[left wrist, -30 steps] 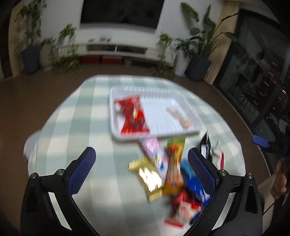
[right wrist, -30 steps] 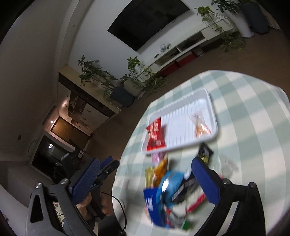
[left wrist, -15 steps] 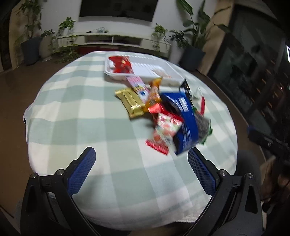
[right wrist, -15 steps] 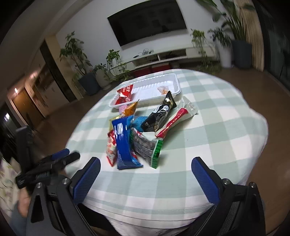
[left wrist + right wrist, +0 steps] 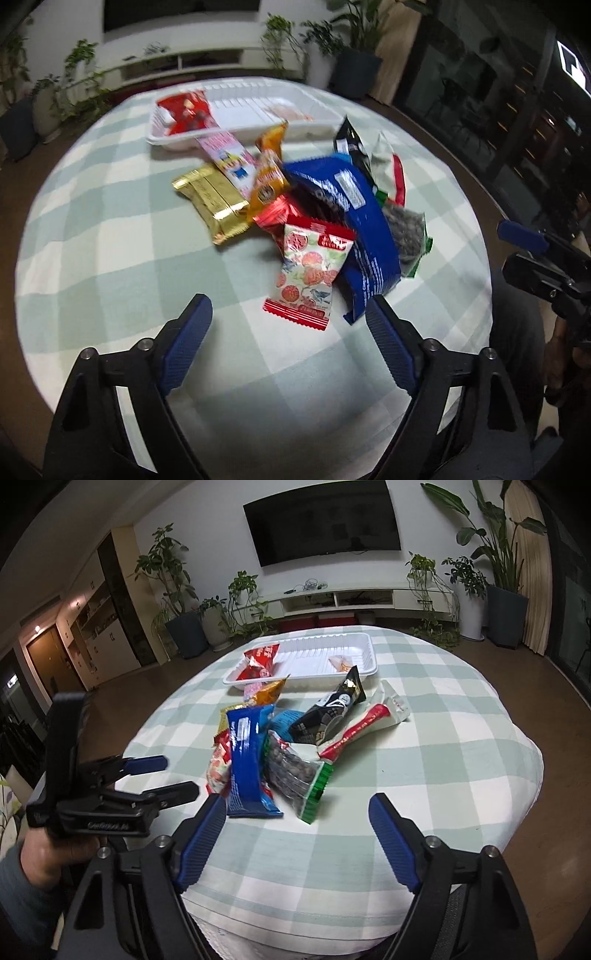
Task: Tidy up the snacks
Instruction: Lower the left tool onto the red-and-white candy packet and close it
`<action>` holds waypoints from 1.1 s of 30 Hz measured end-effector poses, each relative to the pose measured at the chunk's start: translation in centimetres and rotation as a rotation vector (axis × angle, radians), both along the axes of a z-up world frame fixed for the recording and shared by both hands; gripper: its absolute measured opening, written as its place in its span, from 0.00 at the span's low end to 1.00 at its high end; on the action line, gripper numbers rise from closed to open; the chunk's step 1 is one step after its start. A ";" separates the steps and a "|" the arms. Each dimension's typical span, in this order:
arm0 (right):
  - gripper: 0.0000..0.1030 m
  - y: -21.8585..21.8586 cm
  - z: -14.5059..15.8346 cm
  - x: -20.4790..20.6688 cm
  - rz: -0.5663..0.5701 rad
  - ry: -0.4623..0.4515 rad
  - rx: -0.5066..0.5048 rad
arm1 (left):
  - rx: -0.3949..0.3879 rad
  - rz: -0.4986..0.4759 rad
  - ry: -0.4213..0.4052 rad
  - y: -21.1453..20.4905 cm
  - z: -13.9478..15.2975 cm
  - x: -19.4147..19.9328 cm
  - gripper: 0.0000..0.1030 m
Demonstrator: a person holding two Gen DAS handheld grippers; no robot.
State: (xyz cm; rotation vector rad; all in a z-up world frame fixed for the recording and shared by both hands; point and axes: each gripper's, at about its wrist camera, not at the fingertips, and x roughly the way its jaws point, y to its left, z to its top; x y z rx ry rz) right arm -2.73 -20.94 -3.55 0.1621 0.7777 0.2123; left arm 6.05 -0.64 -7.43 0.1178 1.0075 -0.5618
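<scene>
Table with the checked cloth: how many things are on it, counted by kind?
white tray: 1
packets in the tray: 2
loose packets in the pile: 10, as far as the overlaps let me count
Total: 13

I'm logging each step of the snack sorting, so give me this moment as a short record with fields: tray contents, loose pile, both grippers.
surface: round table with green-and-white check cloth
tray: white tray at the far side, holding a red packet and a small pale packet
loose pile: blue packet, gold packet, black packet, others overlapping
left gripper: jaws have just been closing, nothing between them
right gripper: jaws have just been closing, nothing between them
</scene>
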 end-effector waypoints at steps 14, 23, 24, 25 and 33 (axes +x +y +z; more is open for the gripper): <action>0.78 0.3 -0.9 0.8 0.021 0.032 0.005 | -0.028 -0.050 0.084 -1.3 -1.9 3.0 0.64; 0.78 0.6 -0.9 0.8 0.030 0.040 -0.001 | -0.034 -0.066 0.088 -1.5 -2.2 3.4 0.48; 0.78 0.7 -0.9 0.8 0.031 0.041 -0.001 | -0.040 -0.069 0.095 -1.6 -2.2 3.6 0.45; 0.78 0.7 -0.9 0.8 0.032 0.042 0.000 | -0.043 -0.070 0.095 -1.6 -2.2 3.6 0.42; 0.78 0.7 -1.0 0.7 0.034 0.046 0.000 | -0.055 -0.064 0.112 -1.3 -2.3 3.7 0.36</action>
